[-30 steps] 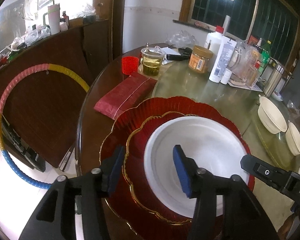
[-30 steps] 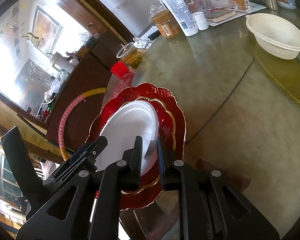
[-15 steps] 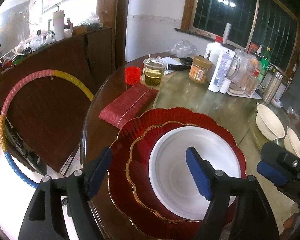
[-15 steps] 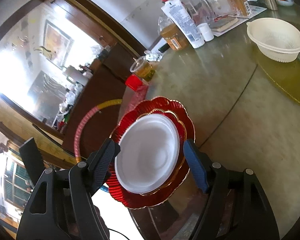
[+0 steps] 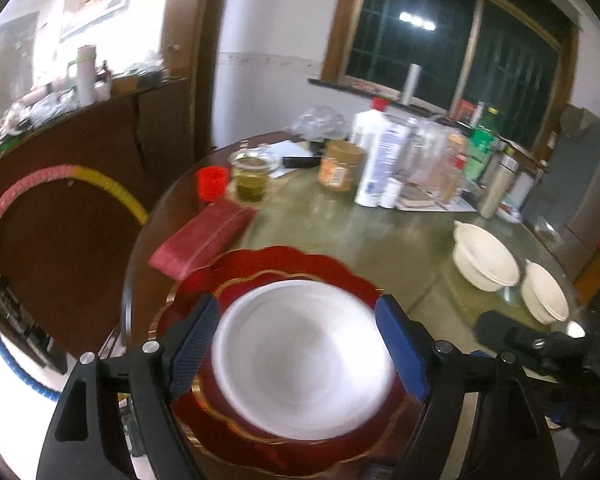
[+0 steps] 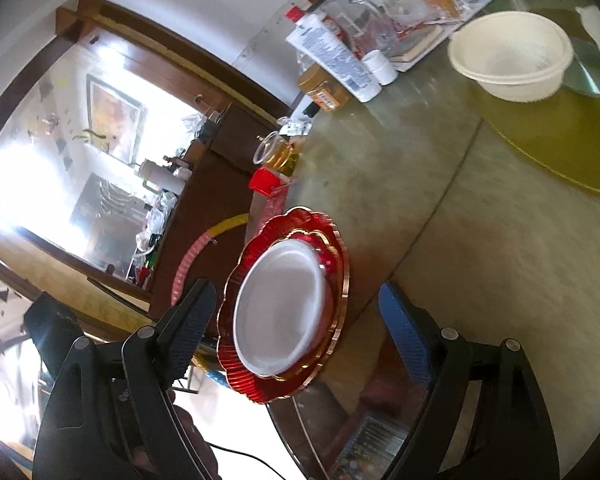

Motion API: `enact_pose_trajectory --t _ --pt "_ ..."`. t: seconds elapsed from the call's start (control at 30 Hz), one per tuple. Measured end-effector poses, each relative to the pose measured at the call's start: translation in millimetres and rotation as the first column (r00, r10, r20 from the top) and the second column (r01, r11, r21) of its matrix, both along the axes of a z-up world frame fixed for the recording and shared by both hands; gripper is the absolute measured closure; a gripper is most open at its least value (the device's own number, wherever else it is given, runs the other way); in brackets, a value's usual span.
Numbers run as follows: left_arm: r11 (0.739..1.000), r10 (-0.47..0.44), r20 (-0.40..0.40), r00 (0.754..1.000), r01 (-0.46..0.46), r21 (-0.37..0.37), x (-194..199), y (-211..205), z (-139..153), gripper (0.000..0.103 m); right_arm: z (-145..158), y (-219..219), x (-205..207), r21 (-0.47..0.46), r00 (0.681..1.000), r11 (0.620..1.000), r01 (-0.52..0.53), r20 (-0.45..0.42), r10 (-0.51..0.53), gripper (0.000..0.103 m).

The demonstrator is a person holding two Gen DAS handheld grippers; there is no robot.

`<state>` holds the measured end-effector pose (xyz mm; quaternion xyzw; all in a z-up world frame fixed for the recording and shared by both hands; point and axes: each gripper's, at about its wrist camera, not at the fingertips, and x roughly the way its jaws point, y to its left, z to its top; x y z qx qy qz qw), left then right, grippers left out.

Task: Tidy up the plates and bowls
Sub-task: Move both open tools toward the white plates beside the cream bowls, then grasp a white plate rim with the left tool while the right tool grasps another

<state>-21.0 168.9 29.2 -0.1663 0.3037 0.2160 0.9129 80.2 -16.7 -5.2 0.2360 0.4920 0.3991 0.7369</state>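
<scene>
A white plate (image 5: 300, 356) lies on a smaller red gold-rimmed plate (image 5: 236, 292), which lies on a large red scalloped plate (image 5: 284, 258) at the near edge of the round table. The stack also shows in the right wrist view (image 6: 278, 312). My left gripper (image 5: 298, 350) is open above the stack, holding nothing. My right gripper (image 6: 296, 334) is open and empty, raised above the stack. Two cream bowls (image 5: 484, 258) (image 5: 546, 294) sit at the right; one (image 6: 510, 54) shows in the right wrist view.
A red packet (image 5: 202, 240), a red cup (image 5: 212, 184), a glass of yellow liquid (image 5: 254, 180), a jar (image 5: 340, 164) and bottles (image 5: 376, 160) crowd the far side of the table (image 5: 340, 224). A hula hoop (image 5: 100, 184) leans on a wooden cabinet at the left.
My right gripper let go of the white plate's rim, opened wide and pulled back and up. My left gripper opened wider and backed away. The white plate now lies on the red stack.
</scene>
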Motion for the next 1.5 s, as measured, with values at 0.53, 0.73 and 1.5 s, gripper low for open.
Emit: enact_pose_trajectory --t 0.53,0.73,1.5 --pt "0.934 -0.353 -0.083 0.932 0.347 -0.084 74 -110 -15 0.021 1 -133 5 -0.028 0.979 0.98 0.199 -0.03 -0.2 0.0" --pt "0.879 -0.469 -0.093 0.878 0.454 -0.144 91 -153 -17 0.021 19 -205 -14 0.013 0.952 0.952 0.305 0.014 -0.305 0.0" --pt "0.714 -0.675 -0.097 0.731 0.614 -0.337 171 -291 -36 0.021 -18 -385 -7 0.03 0.689 0.696 0.718 -0.179 -0.703 0.003"
